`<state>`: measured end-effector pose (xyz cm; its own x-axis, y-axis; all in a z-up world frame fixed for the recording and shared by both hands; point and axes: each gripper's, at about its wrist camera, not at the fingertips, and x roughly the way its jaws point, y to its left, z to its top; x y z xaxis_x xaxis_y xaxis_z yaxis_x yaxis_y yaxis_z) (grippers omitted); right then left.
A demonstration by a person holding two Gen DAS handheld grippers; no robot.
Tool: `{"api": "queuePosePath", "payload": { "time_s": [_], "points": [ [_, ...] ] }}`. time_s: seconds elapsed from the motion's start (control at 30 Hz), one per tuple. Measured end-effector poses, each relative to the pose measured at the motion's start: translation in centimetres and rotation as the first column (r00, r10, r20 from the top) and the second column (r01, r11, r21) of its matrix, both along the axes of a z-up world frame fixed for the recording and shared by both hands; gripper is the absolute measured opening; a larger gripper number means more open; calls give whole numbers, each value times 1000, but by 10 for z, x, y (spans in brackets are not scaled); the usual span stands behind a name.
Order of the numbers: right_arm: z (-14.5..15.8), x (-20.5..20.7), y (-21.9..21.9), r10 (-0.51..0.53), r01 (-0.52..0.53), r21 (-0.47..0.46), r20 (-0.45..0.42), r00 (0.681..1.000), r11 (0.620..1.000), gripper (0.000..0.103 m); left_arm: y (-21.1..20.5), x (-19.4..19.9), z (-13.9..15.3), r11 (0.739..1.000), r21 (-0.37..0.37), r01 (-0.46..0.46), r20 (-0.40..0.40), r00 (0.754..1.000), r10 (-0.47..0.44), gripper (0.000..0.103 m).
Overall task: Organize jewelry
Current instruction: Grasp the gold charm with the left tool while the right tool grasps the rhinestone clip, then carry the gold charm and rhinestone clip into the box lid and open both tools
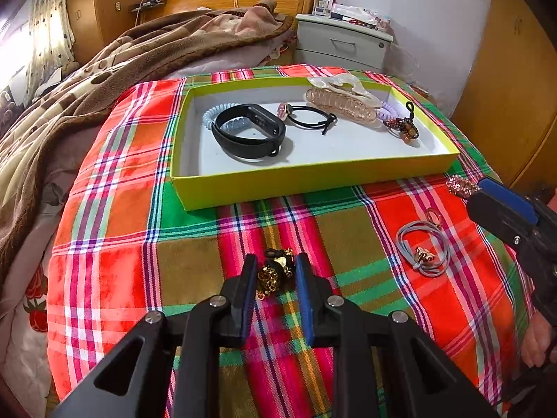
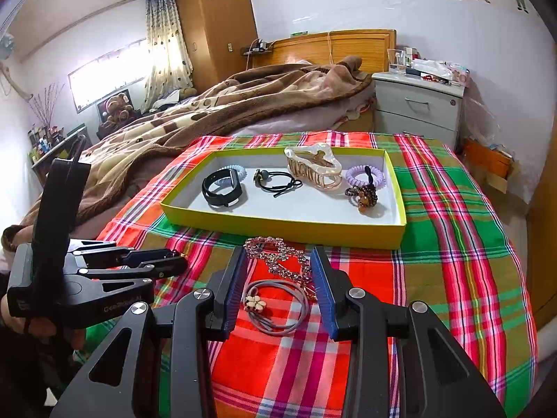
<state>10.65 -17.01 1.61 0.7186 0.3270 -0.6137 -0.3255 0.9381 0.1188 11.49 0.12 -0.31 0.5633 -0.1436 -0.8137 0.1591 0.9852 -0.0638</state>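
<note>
A yellow tray [image 1: 306, 177] [image 2: 278, 224] on the plaid cloth holds a black wristband [image 1: 249, 132] [image 2: 222, 186], a black hair tie [image 1: 310, 118], a clear claw clip [image 1: 343, 99] [image 2: 313, 167], a purple coil tie [image 2: 363, 174] and a brown beaded tie [image 1: 402, 127] [image 2: 363, 196]. My left gripper [image 1: 273, 271] is open around a black and gold chain ornament [image 1: 275, 271] lying on the cloth. My right gripper [image 2: 280, 275] is open over a pink rhinestone piece [image 2: 278, 257] [image 1: 461, 185] and a grey hair tie with a flower charm [image 2: 275, 308] [image 1: 423, 252].
The plaid cloth [image 1: 122, 244] covers the bed end. A brown blanket [image 1: 69, 104] lies at the left. A grey nightstand [image 1: 343, 43] stands beyond the tray. Wooden wardrobes [image 1: 515, 104] stand at the right. A small gold ring [image 1: 433, 216] lies near the grey tie.
</note>
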Motion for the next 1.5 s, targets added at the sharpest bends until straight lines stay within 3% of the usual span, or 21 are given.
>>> {"api": "queuePosePath", "payload": {
  "time_s": [0.83, 1.5],
  "points": [
    [18, 6, -1, -20, 20, 6, 40, 999, 1000, 39, 13, -4, 46, 996, -84, -10, 94, 995, 17, 22],
    [20, 43, -7, -73, 73, 18, 29, 997, 997, 39, 12, 41, 76, 990, -140, 10, 142, 990, 10, 23]
  ]
}}
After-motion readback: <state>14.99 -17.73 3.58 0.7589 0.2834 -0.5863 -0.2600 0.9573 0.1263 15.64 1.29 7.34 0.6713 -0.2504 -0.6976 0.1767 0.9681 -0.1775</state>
